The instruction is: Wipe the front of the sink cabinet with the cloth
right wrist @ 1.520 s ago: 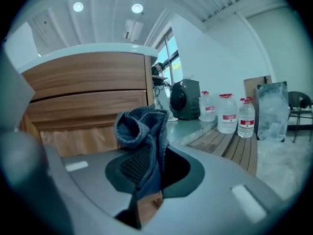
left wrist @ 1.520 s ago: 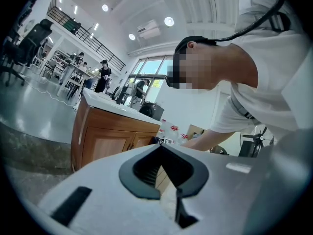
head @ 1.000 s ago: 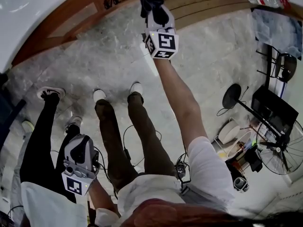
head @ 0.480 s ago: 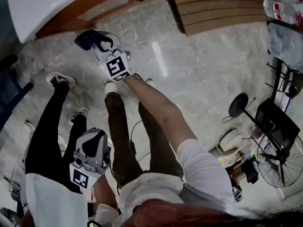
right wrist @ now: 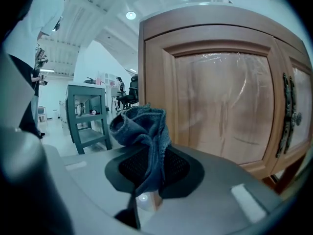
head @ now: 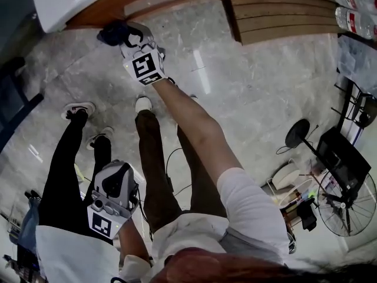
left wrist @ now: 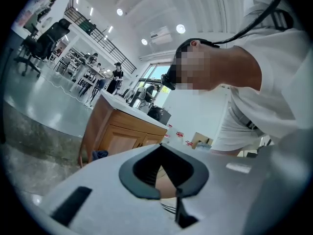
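In the head view my right gripper [head: 122,35] reaches out to the wooden sink cabinet [head: 106,9] at the top left, shut on a dark blue cloth [head: 111,34] that sits at the cabinet's lower edge. In the right gripper view the cloth [right wrist: 141,131] is bunched between the jaws of the right gripper [right wrist: 145,166], close to a cabinet door panel [right wrist: 220,102] with metal handles [right wrist: 288,112]. My left gripper [head: 113,173] hangs low by my hip, shut and holding nothing. In the left gripper view, the left gripper [left wrist: 165,174] points at the cabinet [left wrist: 122,131] from a distance.
A second person in black trousers [head: 66,158] stands at my left. Stacked wooden boards [head: 277,13] lie right of the cabinet. A fan [head: 347,202], a stand [head: 297,133] and cables crowd the floor at right. A grey-green table [right wrist: 88,114] stands left of the cabinet.
My right gripper has carried the cloth leftwards along the cabinet front, from the upper middle to the upper left. The left gripper has hardly moved.
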`<action>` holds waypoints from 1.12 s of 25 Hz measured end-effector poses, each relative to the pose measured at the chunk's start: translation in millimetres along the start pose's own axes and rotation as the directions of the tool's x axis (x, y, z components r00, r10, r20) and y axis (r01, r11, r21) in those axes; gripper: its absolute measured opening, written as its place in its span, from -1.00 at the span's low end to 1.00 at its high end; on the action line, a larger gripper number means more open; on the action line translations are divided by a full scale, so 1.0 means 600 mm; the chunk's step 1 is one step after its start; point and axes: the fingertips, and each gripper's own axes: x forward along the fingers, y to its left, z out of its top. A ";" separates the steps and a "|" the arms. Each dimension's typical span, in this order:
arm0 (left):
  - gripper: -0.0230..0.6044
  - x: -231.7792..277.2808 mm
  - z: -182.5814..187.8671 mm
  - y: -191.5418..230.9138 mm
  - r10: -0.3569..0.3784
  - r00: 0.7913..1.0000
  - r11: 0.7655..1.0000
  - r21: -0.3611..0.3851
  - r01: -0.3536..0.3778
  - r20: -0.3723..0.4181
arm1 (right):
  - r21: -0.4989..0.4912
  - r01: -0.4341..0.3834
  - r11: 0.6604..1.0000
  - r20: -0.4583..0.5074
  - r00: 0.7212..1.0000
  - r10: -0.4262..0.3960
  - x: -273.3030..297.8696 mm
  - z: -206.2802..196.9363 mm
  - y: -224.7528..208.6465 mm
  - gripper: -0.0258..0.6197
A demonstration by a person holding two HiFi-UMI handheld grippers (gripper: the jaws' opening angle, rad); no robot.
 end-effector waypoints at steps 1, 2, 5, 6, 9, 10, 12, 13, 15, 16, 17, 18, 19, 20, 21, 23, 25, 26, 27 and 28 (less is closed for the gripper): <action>-0.93 -0.002 -0.001 0.003 0.004 1.000 1.000 -0.004 -0.004 0.002 | -0.014 0.007 1.000 -0.005 1.000 -0.007 -0.002 -0.002 -0.005 -0.68; -0.93 -0.003 -0.002 0.005 0.004 1.000 1.000 -0.010 -0.004 0.006 | -0.024 0.022 0.999 -0.012 1.000 -0.023 -0.004 -0.006 -0.015 -0.68; -0.93 0.004 -0.011 0.003 -0.011 1.000 1.000 -0.018 0.011 0.002 | 0.005 0.104 0.995 -0.036 0.994 -0.104 -0.015 -0.025 -0.075 -0.68; -0.93 0.008 -0.015 0.002 -0.018 1.000 1.000 -0.016 0.018 -0.004 | 0.017 0.126 0.992 -0.043 0.991 -0.125 -0.019 -0.030 -0.099 -0.68; -0.93 0.017 -0.019 -0.001 -0.036 0.999 0.999 -0.014 0.036 -0.012 | -0.009 0.149 0.989 -0.058 0.987 -0.150 -0.035 -0.037 -0.146 -0.67; -0.93 0.018 -0.018 -0.002 -0.039 0.999 0.999 -0.012 0.038 -0.010 | -0.003 0.166 0.986 -0.059 0.984 -0.165 -0.043 -0.038 -0.161 -0.67; -0.93 0.023 -0.016 -0.008 -0.043 0.999 0.999 -0.006 0.043 -0.009 | 0.027 0.220 0.975 -0.066 0.974 -0.218 -0.063 -0.044 -0.199 -0.67; -0.93 0.026 -0.016 -0.012 -0.047 0.999 0.999 -0.004 0.047 -0.010 | 0.045 0.254 0.966 -0.071 0.965 -0.251 -0.076 -0.048 -0.223 -0.67; -0.93 0.033 -0.019 -0.019 -0.057 0.998 0.998 -0.002 0.057 -0.014 | 0.085 0.324 0.942 -0.084 0.945 -0.317 -0.104 -0.058 -0.277 -0.67; -0.93 0.038 -0.021 -0.021 -0.062 0.998 0.998 -0.001 0.062 -0.016 | 0.100 0.351 0.931 -0.090 0.935 -0.343 -0.115 -0.061 -0.302 -0.67; -0.93 0.042 -0.022 -0.024 -0.066 0.998 0.998 -0.001 0.066 -0.018 | 0.100 0.363 0.926 -0.094 0.930 -0.354 -0.124 -0.061 -0.321 -0.67; -0.93 0.046 -0.023 -0.027 -0.070 0.997 0.998 -0.001 0.070 -0.020 | 0.088 0.363 0.928 -0.096 0.930 -0.355 -0.131 -0.061 -0.333 -0.66; -0.93 0.049 -0.024 -0.031 -0.071 0.997 0.997 -0.001 0.071 -0.021 | 0.076 0.360 0.930 -0.097 0.931 -0.353 -0.138 -0.061 -0.341 -0.66; -0.93 0.053 -0.025 -0.035 -0.072 0.997 0.997 -0.002 0.072 -0.022 | 0.070 0.362 0.930 -0.097 0.930 -0.355 -0.146 -0.063 -0.350 -0.67; -0.93 0.057 -0.025 -0.037 -0.072 0.997 0.997 -0.003 0.072 -0.021 | 0.068 0.366 0.928 -0.098 0.928 -0.359 -0.154 -0.064 -0.359 -0.66; -0.93 0.062 -0.025 -0.040 -0.069 0.997 0.998 -0.002 0.069 -0.020 | 0.056 0.375 0.926 -0.102 0.924 -0.368 -0.166 -0.068 -0.377 -0.67; -0.93 0.065 -0.027 -0.040 -0.067 0.998 0.998 -0.001 0.067 -0.021 | 0.061 0.406 0.912 -0.108 0.911 -0.398 -0.180 -0.071 -0.403 -0.67; -0.93 0.066 -0.029 -0.040 -0.067 0.998 0.998 -0.002 0.067 -0.023 | 0.074 0.433 0.898 -0.112 0.899 -0.424 -0.190 -0.073 -0.423 -0.67; -0.93 0.066 -0.031 -0.040 -0.067 0.997 0.998 -0.005 0.067 -0.026 | 0.087 0.460 0.884 -0.116 0.886 -0.450 -0.200 -0.073 -0.444 -0.67; -0.93 0.067 -0.033 -0.039 -0.067 0.997 0.998 -0.007 0.067 -0.030 | 0.093 0.481 0.872 -0.118 0.875 -0.470 -0.208 -0.071 -0.464 -0.67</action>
